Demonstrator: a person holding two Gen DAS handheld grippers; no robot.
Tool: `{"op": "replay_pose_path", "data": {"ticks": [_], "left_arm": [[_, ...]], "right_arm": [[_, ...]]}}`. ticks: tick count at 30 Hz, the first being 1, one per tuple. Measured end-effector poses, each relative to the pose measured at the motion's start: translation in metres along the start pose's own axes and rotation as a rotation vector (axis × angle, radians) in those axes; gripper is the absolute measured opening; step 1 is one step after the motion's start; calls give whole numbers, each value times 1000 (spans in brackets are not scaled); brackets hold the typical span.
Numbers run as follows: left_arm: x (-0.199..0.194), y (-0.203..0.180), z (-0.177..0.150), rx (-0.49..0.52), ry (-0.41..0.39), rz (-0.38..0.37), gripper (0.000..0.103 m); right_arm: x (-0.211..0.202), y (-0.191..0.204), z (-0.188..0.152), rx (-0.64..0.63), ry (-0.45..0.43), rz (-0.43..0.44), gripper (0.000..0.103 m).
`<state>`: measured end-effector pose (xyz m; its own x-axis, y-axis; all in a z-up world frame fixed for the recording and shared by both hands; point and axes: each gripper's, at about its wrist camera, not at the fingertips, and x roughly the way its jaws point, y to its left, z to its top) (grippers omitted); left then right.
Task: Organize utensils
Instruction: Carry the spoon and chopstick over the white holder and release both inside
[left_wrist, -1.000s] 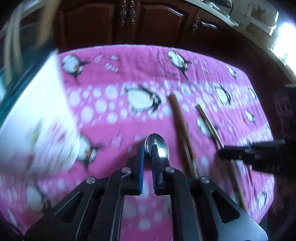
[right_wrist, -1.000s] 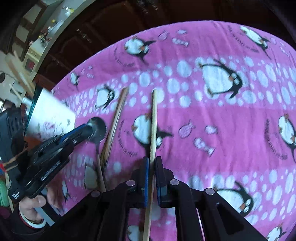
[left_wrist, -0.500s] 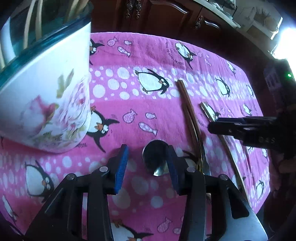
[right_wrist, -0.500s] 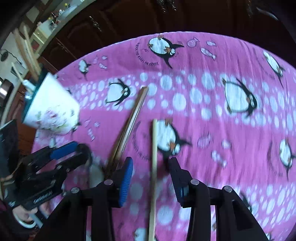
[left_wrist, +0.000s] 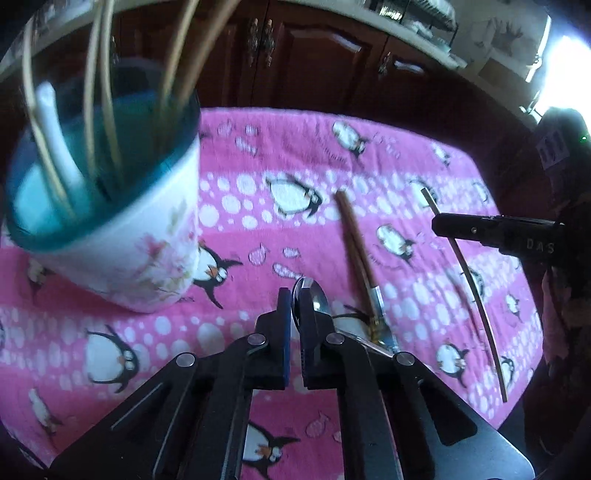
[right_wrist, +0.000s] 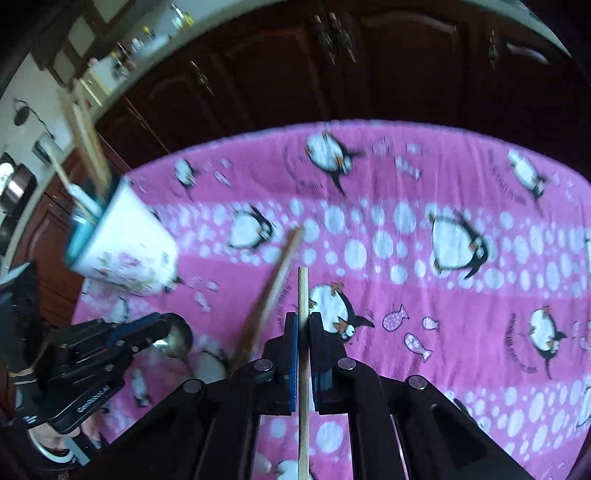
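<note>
my left gripper (left_wrist: 293, 295) has just closed on the spoon (left_wrist: 314, 299), right gripper (right_wrist: 303, 321) on the chopstick (right_wrist: 303, 291); i'd lift both level toward the cup (left_wrist: 122, 236).

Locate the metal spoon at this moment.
In the left wrist view, the spoon sits low centre, clamped in the left tongs, right of the floral cup.

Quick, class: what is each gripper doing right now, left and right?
Left gripper: just closed on the metal spoon.
Right gripper: just closed on the pale chopstick.
</note>
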<state>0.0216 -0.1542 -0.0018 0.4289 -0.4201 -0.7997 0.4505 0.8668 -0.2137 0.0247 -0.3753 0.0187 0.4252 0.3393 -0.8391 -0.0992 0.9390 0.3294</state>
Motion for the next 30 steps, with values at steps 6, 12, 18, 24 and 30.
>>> {"op": "replay_pose_path", "data": {"ticks": [6, 12, 18, 24, 30], "left_arm": [[-62, 7, 10, 40, -94, 7, 1], [-101, 24, 15, 58, -128, 28, 1], [-60, 33, -14, -41, -8, -9, 34], [6, 38, -35, -144, 90, -8, 37], [27, 27, -35, -115, 83, 8, 8]], "right_arm": [[-55, 19, 5, -19, -96, 64, 5], [-94, 42, 15, -51, -182, 93, 5], [-84, 48, 4, -51, -148, 103, 5], [-80, 50, -5, -61, -120, 109, 5], [-86, 53, -6, -66, -125, 124, 5]]}}
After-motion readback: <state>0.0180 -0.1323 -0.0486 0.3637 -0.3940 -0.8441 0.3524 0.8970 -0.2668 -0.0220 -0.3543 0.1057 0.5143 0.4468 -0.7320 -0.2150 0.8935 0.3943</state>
